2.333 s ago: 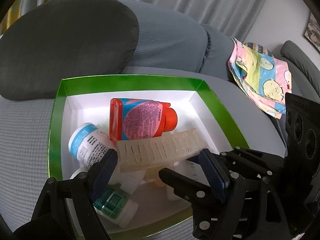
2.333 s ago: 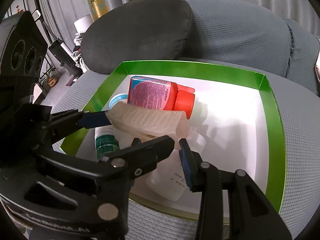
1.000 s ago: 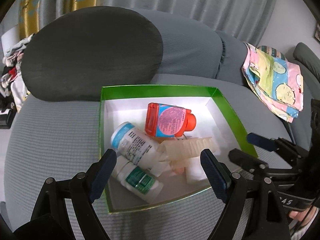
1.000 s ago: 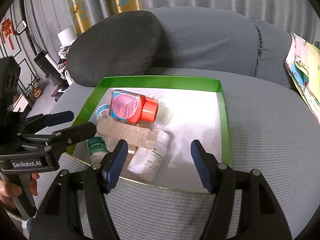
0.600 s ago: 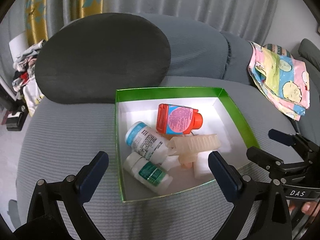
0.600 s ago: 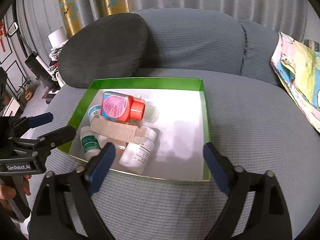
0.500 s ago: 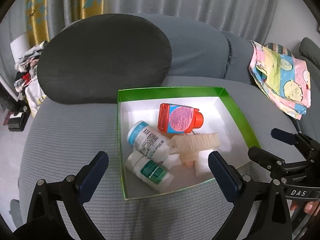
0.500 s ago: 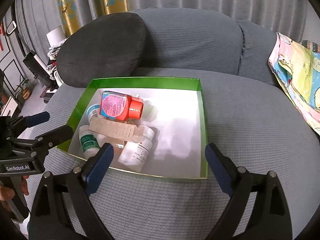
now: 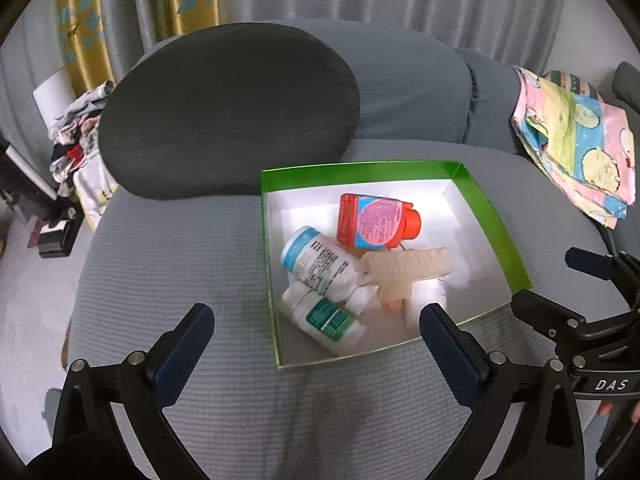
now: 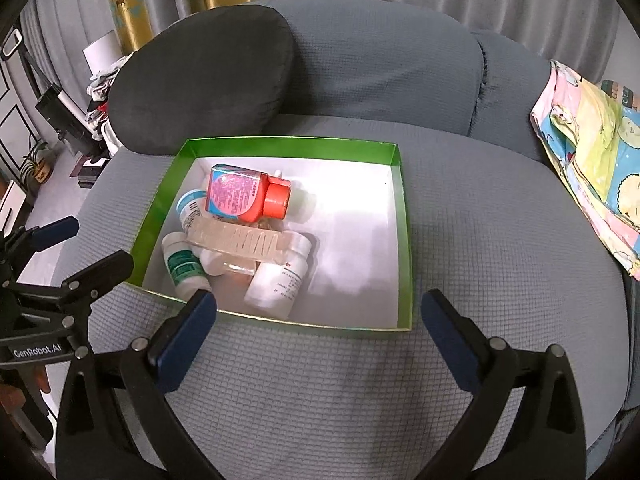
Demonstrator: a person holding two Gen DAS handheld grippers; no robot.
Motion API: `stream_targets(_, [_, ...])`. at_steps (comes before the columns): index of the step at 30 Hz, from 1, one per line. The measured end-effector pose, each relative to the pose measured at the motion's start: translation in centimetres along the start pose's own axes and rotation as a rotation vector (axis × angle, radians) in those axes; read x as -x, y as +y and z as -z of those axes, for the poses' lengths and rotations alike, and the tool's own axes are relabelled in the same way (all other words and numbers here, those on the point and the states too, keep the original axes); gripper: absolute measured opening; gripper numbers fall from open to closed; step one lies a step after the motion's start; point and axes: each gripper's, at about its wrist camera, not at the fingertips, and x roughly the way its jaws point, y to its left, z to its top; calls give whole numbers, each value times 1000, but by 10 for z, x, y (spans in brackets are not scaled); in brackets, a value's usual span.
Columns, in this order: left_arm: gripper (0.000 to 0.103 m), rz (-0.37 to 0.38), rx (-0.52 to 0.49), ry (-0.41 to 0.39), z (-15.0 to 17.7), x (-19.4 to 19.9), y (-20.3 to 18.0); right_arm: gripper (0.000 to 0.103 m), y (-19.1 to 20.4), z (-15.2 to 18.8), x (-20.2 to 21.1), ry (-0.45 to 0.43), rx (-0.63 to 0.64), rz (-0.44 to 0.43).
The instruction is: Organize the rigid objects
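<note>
Bottles (image 10: pixel 245 197) beside "GenRobot.AI" claw (image 10: pixel 90 248)

grey sofa (image 10: pixel 400 380), dark cushion (image 9: pixel 228 108), patterned cloth (image 9: pixel 580 140), yellow curtain (image 9: pixel 136 12)

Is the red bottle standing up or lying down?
Lying down. The red bottle rests on its side in the green box, label facing up, cap pointing sideways, leaning on the other bottles.

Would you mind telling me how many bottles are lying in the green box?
4: the red bottle toward the back, the blue-capped bottle left, the green-labelled bottle front-left, and a plain white bottle under the translucent holder, which may hide more.
</note>
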Motion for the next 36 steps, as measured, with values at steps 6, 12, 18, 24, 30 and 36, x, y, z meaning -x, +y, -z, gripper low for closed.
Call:
stream_targets(6, [102,-25,26,20,0,9,2,102,7,4,11,30,24,2])
stream_targets(12, [102,-17,36,59,4,13,0,102,6,6,24,19,17,3])
stream_targets(18, [102,2,47,81,6,14,-1,102,9,7,30,11,26,8])
stream_targets(24, [102,0,44,93,5,12,-2,102,11,7,27,12,24,6])
stream_targets(30, [102,1,43,111,4,4,-2,102,11,6,18,26,20,7])
stream_targets(36, [102,0,40,133,3,-6,-1,102,10,4,8,40,19,6])
